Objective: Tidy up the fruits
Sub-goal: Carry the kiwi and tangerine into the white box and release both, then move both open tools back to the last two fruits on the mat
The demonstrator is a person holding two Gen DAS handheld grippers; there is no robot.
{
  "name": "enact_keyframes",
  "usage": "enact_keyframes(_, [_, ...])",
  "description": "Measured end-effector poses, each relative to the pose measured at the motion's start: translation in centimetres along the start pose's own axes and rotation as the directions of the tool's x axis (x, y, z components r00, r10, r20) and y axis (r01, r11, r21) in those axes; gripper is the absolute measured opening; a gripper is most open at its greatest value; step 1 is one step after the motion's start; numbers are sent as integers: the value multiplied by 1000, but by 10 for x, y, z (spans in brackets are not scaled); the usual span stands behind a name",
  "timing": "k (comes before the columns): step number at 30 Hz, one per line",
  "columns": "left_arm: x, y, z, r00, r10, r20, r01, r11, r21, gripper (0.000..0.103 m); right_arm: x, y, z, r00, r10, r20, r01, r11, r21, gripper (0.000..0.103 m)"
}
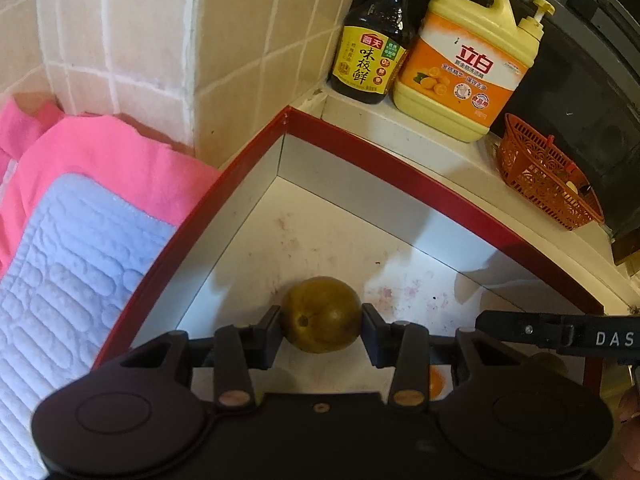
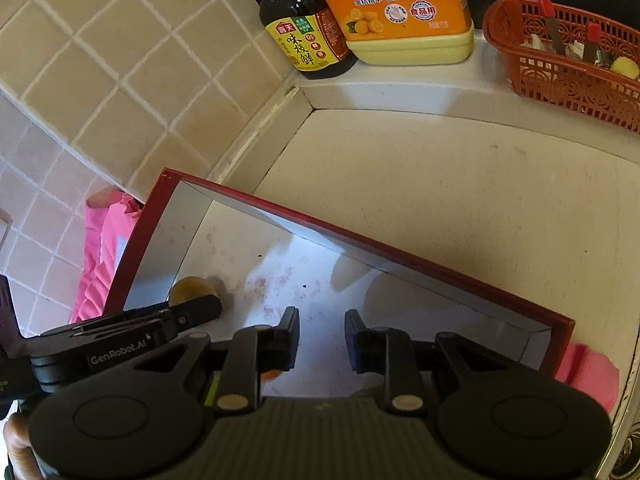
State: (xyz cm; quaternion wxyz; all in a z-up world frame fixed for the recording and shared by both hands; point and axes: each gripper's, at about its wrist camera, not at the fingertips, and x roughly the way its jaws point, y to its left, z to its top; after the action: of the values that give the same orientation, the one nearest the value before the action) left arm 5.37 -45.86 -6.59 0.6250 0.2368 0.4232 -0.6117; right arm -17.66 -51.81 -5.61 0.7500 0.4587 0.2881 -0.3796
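A brown-green round fruit (image 1: pixel 320 314) sits between the fingers of my left gripper (image 1: pixel 322 320), low over the white floor of a red-rimmed box (image 1: pixel 400 168). The pads touch or nearly touch its sides; I cannot tell if it is gripped. In the right wrist view the same fruit (image 2: pixel 192 288) shows at the box's left, partly hidden by the left gripper. My right gripper (image 2: pixel 322 334) is open and empty above the box floor (image 2: pixel 280 264). An orange fruit (image 1: pixel 436 384) peeks out behind the left gripper body; it also shows in the right wrist view (image 2: pixel 270 374).
A soy sauce bottle (image 1: pixel 372 52) and a yellow detergent jug (image 1: pixel 468 64) stand on the ledge behind the box. A red plastic basket (image 2: pixel 568 60) with small items sits at the right. Pink and blue cloths (image 1: pixel 80 208) lie left of the box. Tiled wall behind.
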Motion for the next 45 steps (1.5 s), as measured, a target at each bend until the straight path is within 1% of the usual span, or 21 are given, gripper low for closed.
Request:
enact_keyframes(2, [0,2,0,1000,-5,-3,5,1000,-14,51,0,-1,-1,1000,-1,-2,1,1000,6,28])
enact_keyframes(3, [0,3,0,1000,-8,-5,7,1000,-24,54,0,-2,-1,1000,1,-3,-1,1000,9,28])
enact_keyframes(4, [-1,5,0,1000,-8,-9,8,999,-34,64,-1,-2,-1,1000,2,-5,-2,1000,12,28])
enact_keyframes(5, [-2,6,0,1000,-15,-8,14,999,-43,66,-2,-3,-2,1000,4,-5,-4,1000,15,28])
enact_keyframes(8, [-6,9,1,999,-33,-3,33,998,-56,66,-6,-1,-2,1000,13,-3,-13,1000,11,28])
enact_keyframes(12, [-20,9,-3,999,-35,12,36,998,-60,66,-15,2,-2,1000,29,8,-29,1000,10,28])
enact_keyframes(22, [-83,12,-23,996,13,92,-5,997,-81,66,-50,19,-12,997,78,29,-77,995,-56,28])
enact_keyframes(24, [-98,15,-28,993,20,115,-9,996,-94,68,-58,23,-14,995,89,34,-87,994,-69,28])
enact_keyframes(29, [-134,25,-47,984,53,170,-31,991,-130,68,-74,38,-17,992,116,46,-111,989,-102,28])
enact_keyframes(32, [-160,37,-65,974,71,213,-41,989,-141,68,-83,55,-22,990,133,47,-126,983,-134,28])
enact_keyframes(35, [-190,55,-87,961,104,258,-64,985,-159,71,-91,80,-29,989,144,45,-133,974,-182,28])
enact_keyframes(39, [-236,81,-120,936,186,298,-133,973,-188,72,-98,122,-42,984,175,39,-160,954,-252,33])
enact_keyframes(41, [-260,97,-138,921,240,308,-176,959,-222,72,-96,144,-52,981,193,21,-179,941,-288,34])
enact_keyframes(42, [-270,105,-146,914,266,308,-194,950,-245,74,-93,157,-58,979,203,4,-192,932,-308,34])
enact_keyframes(43, [-281,115,-156,906,293,307,-211,938,-273,77,-91,167,-63,977,211,-12,-204,923,-325,34])
enact_keyframes(45, [-301,138,-174,890,345,297,-238,909,-343,78,-84,190,-77,973,226,-48,-228,906,-357,34])
